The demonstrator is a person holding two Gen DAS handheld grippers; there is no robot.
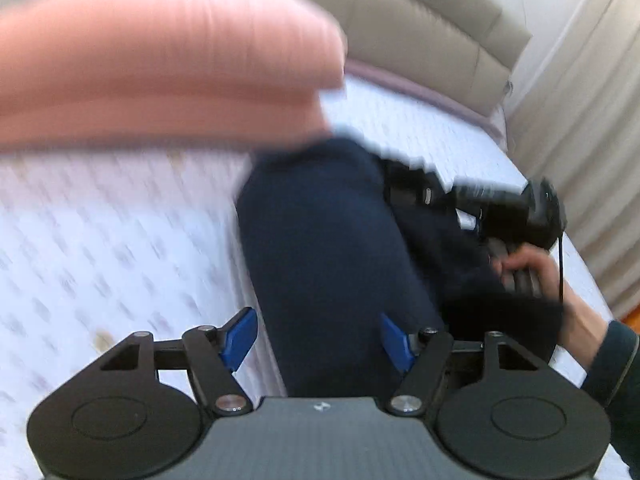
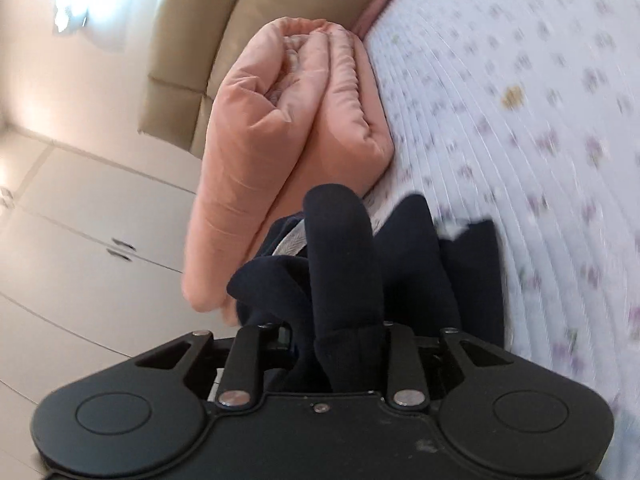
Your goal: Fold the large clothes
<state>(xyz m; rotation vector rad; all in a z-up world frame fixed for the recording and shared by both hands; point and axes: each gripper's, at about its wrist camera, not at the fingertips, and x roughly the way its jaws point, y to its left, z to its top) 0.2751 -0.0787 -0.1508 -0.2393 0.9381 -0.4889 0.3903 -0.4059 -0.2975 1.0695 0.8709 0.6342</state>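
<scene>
A dark navy garment (image 1: 320,248) lies bunched on the bed. In the left wrist view it runs between the blue fingers (image 1: 240,340) of my left gripper (image 1: 320,340), whose jaws stand wide apart. My right gripper (image 1: 500,216) shows at the right, held by a hand, at the garment's far edge. In the right wrist view the navy garment (image 2: 340,264) fills my right gripper (image 2: 340,332); its fingers are hidden by the cloth and it appears shut on a thick fold.
A folded pink quilt (image 1: 160,52) lies at the head of the bed, also in the right wrist view (image 2: 272,136). The bed has a white flowered sheet (image 1: 100,240) and a beige padded headboard (image 1: 420,32). Curtains (image 1: 580,120) hang at the right. White cupboards (image 2: 80,220) stand beyond.
</scene>
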